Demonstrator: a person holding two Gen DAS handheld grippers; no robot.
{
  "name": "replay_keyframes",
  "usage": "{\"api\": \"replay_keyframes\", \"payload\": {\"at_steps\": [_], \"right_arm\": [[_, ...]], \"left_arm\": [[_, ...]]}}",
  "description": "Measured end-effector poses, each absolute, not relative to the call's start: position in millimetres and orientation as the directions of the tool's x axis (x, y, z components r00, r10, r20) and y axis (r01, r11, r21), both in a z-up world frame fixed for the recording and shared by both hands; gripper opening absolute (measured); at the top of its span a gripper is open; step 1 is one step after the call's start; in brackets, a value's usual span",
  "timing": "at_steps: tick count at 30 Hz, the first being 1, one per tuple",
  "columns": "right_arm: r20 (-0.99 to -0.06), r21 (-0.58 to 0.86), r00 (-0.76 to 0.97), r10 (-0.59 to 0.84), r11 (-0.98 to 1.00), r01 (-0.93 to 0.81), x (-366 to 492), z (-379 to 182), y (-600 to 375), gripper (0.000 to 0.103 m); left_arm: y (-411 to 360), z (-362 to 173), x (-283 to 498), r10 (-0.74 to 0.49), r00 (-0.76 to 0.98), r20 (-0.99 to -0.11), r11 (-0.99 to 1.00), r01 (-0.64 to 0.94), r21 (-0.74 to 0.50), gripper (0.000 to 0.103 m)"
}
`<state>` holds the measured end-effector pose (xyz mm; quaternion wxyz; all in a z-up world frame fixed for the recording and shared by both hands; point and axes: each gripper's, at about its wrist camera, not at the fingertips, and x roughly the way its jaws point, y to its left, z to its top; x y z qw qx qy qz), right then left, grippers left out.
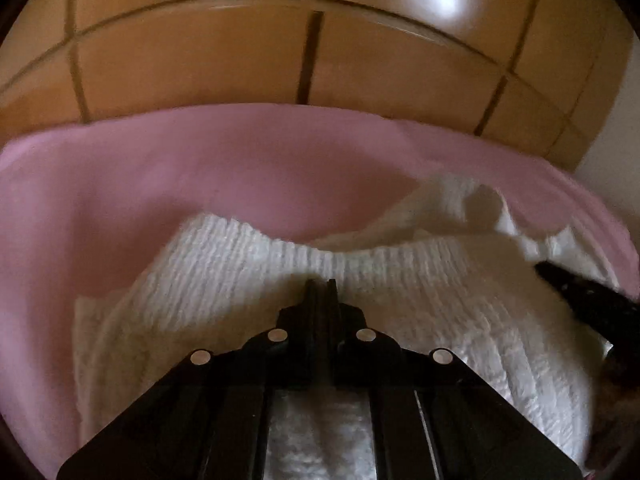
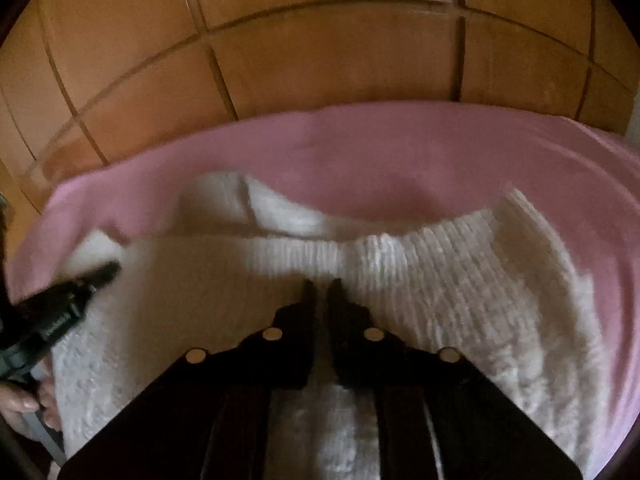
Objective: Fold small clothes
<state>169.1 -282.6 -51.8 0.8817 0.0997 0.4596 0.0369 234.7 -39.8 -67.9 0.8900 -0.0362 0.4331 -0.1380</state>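
Note:
A white ribbed knit garment point(image 1: 280, 280) lies on a pink cloth point(image 1: 160, 184). My left gripper point(image 1: 321, 282) is shut on its ribbed hem, fingers pressed together. The right gripper's dark finger point(image 1: 580, 292) shows at the right edge. In the right wrist view the same white garment point(image 2: 440, 288) lies over the pink cloth point(image 2: 400, 152). My right gripper point(image 2: 323, 282) is nearly closed on the ribbed hem, with a thin gap between the fingers. The left gripper point(image 2: 106, 271) shows at the left, on the garment's far edge.
An orange tiled floor point(image 1: 200, 60) lies beyond the pink cloth, also in the right wrist view point(image 2: 320, 52). A white wall point(image 1: 616, 140) stands at the far right. A hand point(image 2: 20, 400) holds the left gripper's handle.

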Motion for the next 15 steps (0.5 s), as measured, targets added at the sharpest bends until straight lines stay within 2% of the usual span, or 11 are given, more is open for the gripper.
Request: {"api": "replay_keyframes", "payload": {"at_steps": [2, 3, 5, 6, 7, 9, 15], "right_arm": [[-0.799, 0.215, 0.579, 0.161, 0.976, 0.025, 166, -51, -285, 0.016], [-0.799, 0.211, 0.579, 0.162, 0.977, 0.017, 164, -48, -284, 0.023], [-0.793, 0.196, 0.590, 0.151, 0.981, 0.012, 159, -40, -281, 0.050], [-0.784, 0.186, 0.605, 0.138, 0.982, 0.016, 153, -34, -279, 0.072], [-0.766, 0.176, 0.631, 0.122, 0.984, 0.024, 144, -25, -277, 0.076], [-0.753, 0.184, 0.642, 0.144, 0.983, -0.005, 135, -17, -271, 0.076], [-0.722, 0.228, 0.644, 0.254, 0.966, -0.125, 84, -9, -230, 0.080]], "left_arm": [[-35, -65, 234, -0.277, 0.583, -0.764, 0.960, 0.197, -0.198, 0.004], [-33, -63, 232, -0.260, 0.586, -0.768, 0.965, 0.184, -0.187, 0.004], [-30, -56, 220, -0.242, 0.603, -0.760, 0.970, 0.177, -0.168, 0.006], [-27, -51, 211, -0.237, 0.619, -0.749, 0.971, 0.177, -0.161, 0.020], [-22, -45, 198, -0.230, 0.639, -0.734, 0.973, 0.174, -0.154, 0.045], [-19, -37, 185, -0.217, 0.676, -0.704, 0.976, 0.159, -0.148, 0.076], [13, -31, 139, -0.172, 0.718, -0.675, 0.984, 0.093, -0.151, 0.077]]}}
